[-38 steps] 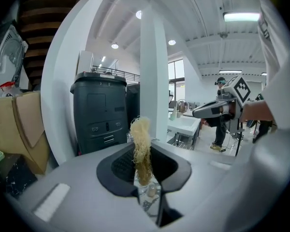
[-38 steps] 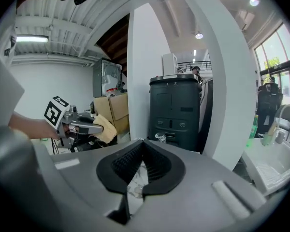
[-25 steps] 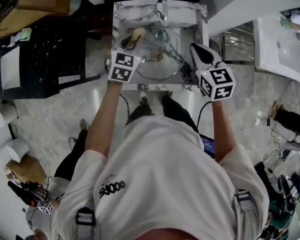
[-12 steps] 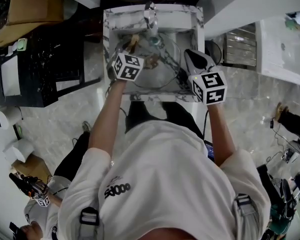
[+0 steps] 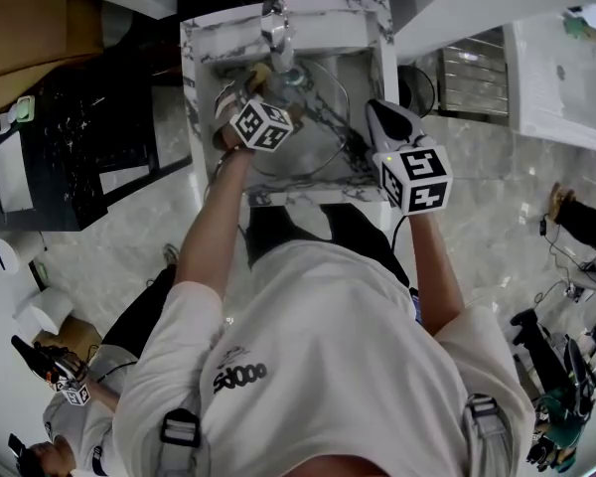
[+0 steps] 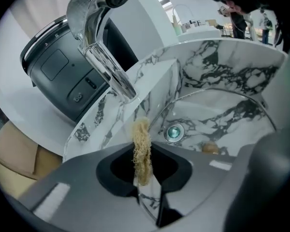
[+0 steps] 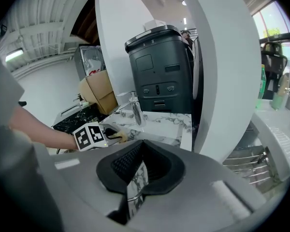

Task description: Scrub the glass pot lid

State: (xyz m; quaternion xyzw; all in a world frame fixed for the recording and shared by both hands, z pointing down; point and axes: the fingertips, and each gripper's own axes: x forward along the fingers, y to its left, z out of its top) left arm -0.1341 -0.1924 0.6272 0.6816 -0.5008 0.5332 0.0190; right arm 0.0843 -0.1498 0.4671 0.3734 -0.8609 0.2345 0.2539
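The glass pot lid (image 5: 320,137) stands tilted in the marble sink (image 5: 377,28). In the left gripper view its metal rim (image 6: 205,92) curves across the basin. My right gripper (image 5: 371,117) is at the lid's right edge, and in the right gripper view it (image 7: 135,178) is shut on the rim, with glass between the pads. My left gripper (image 5: 246,85) is inside the sink at the left, near the faucet. It (image 6: 144,166) is shut on a tan loofah scrubber (image 6: 141,146), which sticks out past the tips and hangs in front of the lid's left rim.
A chrome faucet (image 6: 104,57) reaches over the basin from the back left. The drain (image 6: 173,132) and a small brown lump (image 6: 210,148) show in the basin. A dark grey bin (image 7: 159,66) stands behind the sink. A black cart (image 5: 70,137) is to the left.
My left gripper has carried the scrubber deeper into the sink and toward the faucet. My right gripper has stayed on the lid's right rim. The head view has shifted.
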